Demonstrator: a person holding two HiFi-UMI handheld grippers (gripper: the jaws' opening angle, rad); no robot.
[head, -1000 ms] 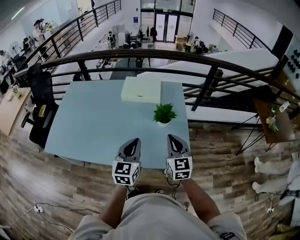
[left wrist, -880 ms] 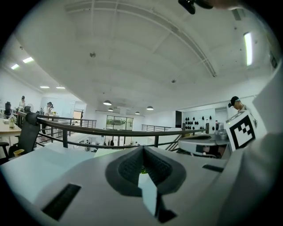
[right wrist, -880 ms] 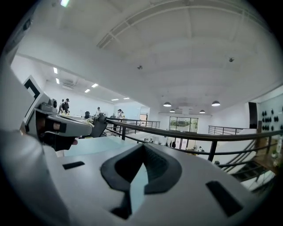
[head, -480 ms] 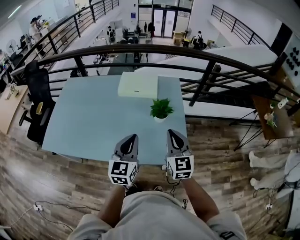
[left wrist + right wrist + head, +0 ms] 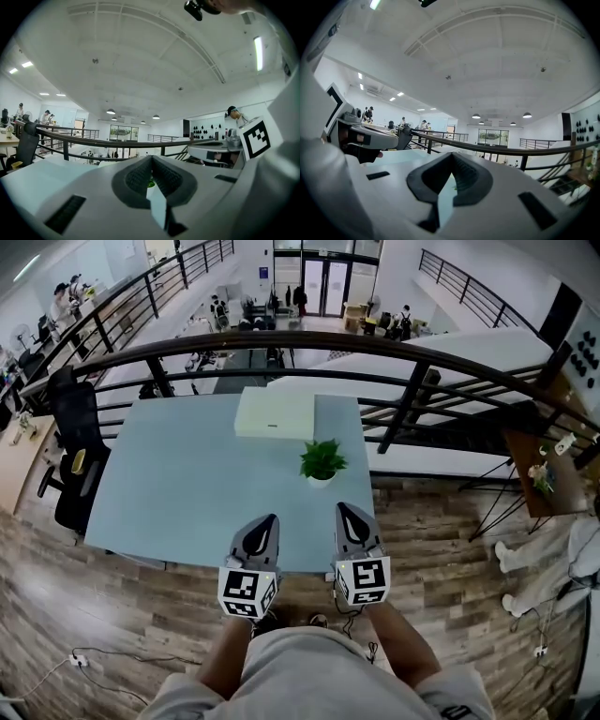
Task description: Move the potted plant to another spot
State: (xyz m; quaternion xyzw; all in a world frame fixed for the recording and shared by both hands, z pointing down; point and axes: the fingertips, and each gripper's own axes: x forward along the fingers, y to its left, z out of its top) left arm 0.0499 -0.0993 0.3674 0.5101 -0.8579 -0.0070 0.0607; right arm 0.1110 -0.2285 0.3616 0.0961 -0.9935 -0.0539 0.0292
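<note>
The potted plant [image 5: 322, 462], small with green leaves in a white pot, stands on the pale blue table [image 5: 187, 493] near its right side. My left gripper [image 5: 271, 518] and right gripper [image 5: 342, 508] hover side by side over the table's near edge, short of the plant and apart from it. Both are shut with nothing in them. In the left gripper view the left gripper [image 5: 151, 158] points level over the table, and a sliver of green shows below its closed pads. The right gripper [image 5: 452, 154] looks the same in its own view.
A flat white box [image 5: 275, 413] lies at the table's far edge, just behind the plant. A dark railing [image 5: 281, 343] curves behind the table. A black office chair [image 5: 75, 456] stands at the left, and a wooden side table [image 5: 539, 474] at the right.
Both grippers have lifted slightly at the table's near edge, still shut. The plant and the box have not moved on the table.
</note>
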